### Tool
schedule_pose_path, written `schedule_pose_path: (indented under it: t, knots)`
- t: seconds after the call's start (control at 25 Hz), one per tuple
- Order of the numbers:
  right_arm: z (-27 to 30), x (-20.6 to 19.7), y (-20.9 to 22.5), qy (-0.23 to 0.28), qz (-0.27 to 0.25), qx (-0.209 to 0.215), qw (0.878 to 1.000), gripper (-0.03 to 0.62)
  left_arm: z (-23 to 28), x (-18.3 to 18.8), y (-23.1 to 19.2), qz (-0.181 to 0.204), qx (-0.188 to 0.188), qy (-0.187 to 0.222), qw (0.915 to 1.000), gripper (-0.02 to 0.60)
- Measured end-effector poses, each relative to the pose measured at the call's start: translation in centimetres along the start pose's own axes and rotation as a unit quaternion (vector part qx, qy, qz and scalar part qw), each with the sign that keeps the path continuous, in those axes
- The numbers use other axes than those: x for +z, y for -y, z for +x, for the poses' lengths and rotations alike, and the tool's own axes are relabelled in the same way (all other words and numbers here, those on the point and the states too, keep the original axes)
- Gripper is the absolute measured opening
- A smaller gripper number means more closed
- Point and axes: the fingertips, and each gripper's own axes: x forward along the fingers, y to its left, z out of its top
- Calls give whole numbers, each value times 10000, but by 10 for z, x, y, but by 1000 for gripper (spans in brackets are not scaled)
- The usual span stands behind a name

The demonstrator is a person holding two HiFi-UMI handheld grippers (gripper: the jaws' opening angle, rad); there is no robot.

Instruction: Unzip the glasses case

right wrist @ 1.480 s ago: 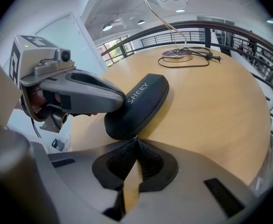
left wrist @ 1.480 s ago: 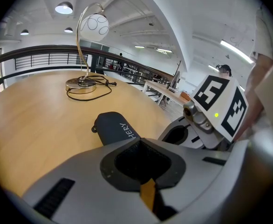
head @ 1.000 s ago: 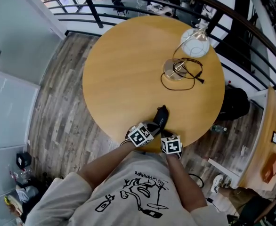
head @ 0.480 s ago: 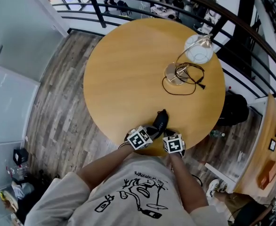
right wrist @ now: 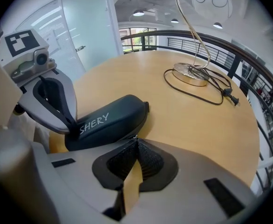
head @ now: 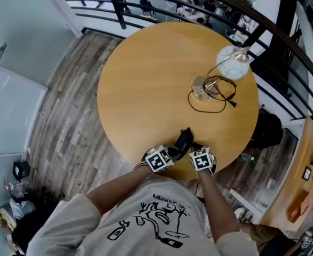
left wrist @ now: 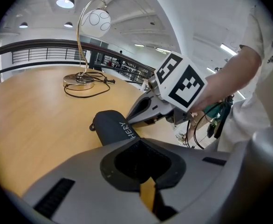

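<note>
A black glasses case (head: 184,141) with white lettering lies near the front edge of the round wooden table (head: 146,79). My left gripper (head: 172,152) is shut on the case's near end, and the case (left wrist: 109,126) runs out from between its jaws (left wrist: 137,141). My right gripper (head: 193,149) comes in from the right. Its jaws are shut at the case's (right wrist: 109,121) long edge, where a small metal zipper pull (right wrist: 135,136) shows at the tips (right wrist: 136,141). In the left gripper view the right gripper's tips (left wrist: 128,120) touch the case's side.
A desk lamp with a round white shade (head: 232,63) and a metal base (head: 202,87) stands at the table's far right, its black cord (head: 210,106) looped beside it. A dark railing (head: 284,47) curves behind the table. Wood plank floor (head: 65,121) lies to the left.
The head camera has shifted a little. My right gripper has drawn in closer to the case's side. The left gripper stays on the case's near end.
</note>
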Motion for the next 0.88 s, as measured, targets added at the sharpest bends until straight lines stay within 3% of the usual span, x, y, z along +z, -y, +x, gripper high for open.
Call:
schedule_pose_path:
  t: [0.2,0.32,0.52,0.88]
  knots:
    - [7,13,13,-51,-647,-79,9979,23,-1,1,-1,-58,-55,-6,10000,6]
    - [9,20,17,-148,-1448,-183,9892,23,-1,1,-2,-89,-68,-15,9999,6]
    - [15,34,16,-262,-2622,-292,9642,23,-3,0,-4,-142,-61,-14,9999,6]
    - [23,50,14,-396,-4105,-383,9102,23,-3,-4,-6,-249,-54,-46,9997,6]
